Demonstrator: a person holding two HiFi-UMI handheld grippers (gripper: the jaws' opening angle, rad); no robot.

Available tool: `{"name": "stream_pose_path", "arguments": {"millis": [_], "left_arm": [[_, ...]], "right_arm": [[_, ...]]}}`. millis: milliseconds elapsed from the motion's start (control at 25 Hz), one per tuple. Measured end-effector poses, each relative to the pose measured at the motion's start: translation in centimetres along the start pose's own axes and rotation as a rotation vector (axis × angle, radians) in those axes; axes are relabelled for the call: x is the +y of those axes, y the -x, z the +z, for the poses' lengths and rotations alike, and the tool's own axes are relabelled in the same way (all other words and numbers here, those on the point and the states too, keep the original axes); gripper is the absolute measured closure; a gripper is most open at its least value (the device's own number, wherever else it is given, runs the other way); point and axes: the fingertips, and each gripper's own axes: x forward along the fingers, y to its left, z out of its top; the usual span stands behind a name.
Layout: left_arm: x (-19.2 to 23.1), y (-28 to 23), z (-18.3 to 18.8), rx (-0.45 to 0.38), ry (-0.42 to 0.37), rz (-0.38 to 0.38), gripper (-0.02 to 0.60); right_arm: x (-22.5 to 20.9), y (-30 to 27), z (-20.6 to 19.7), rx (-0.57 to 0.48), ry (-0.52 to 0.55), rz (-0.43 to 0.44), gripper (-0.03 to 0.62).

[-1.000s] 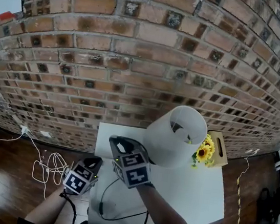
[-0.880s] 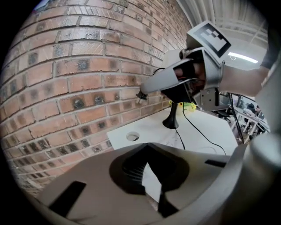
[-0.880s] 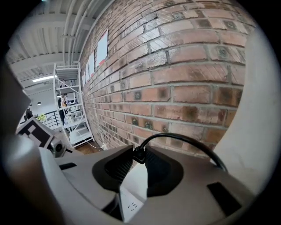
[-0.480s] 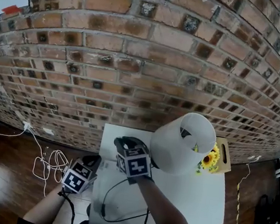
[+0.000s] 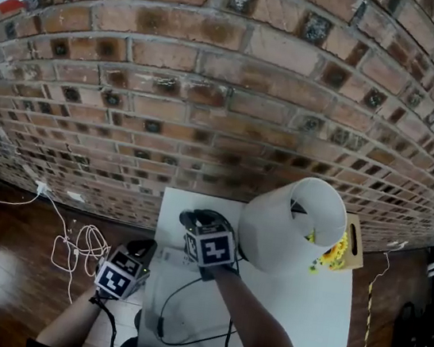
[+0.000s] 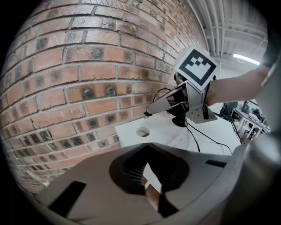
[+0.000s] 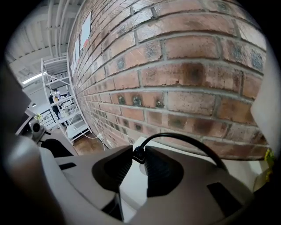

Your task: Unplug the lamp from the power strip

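My right gripper is shut on the lamp's black plug, and the black cord arcs away to the right. In the left gripper view the right gripper hangs a little above the white table, beside the lamp's dark foot. The white power strip lies flat on the table, apart from the plug. My left gripper is shut with nothing in it, low at the table's left edge. The lamp's white shade stands right of the right gripper.
A brick wall rises right behind the table. A round cable hole is cut in the tabletop near the wall. Sunflowers and a wooden box sit behind the lamp. Loose white cables lie on the wooden floor at left.
My right gripper, still holding the plug, has come down towards the table by the lamp. The left gripper has shifted slightly.
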Motion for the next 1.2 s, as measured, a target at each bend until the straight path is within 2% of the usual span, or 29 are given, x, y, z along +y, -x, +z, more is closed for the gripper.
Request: {"name": "stream_pose_path", "arguments": {"millis": [160,360,640,1000,1200], "left_arm": [[0.3,-0.2,-0.5,0.005,0.015,-0.002,0.573],[1.5,0.1,-1.1,0.018,0.017,0.034,0.573],[1.8,0.1,-1.5,0.024,0.025,0.034,0.574],[1.0,0.1,-1.1,0.014,0.031,0.009,0.574],[1.2,0.1,-1.6,0.022,0.035,0.018,0.573]], "right_arm": [[-0.6,-1.2,-0.9,0.038,-0.015,-0.015,0.497],[-1.2,-2.5,-1.6,0.064,-0.040,-0.020,0.496],[-1.5,-3.5,-2.7,0.121,-0.047,-0.030,0.496],[-1.1,-4.0,-4.3,0.198,-0.047,0.003,0.493],[-1.4,-4.2,-4.7,0.216,-0.050,-0.006,0.465]]}}
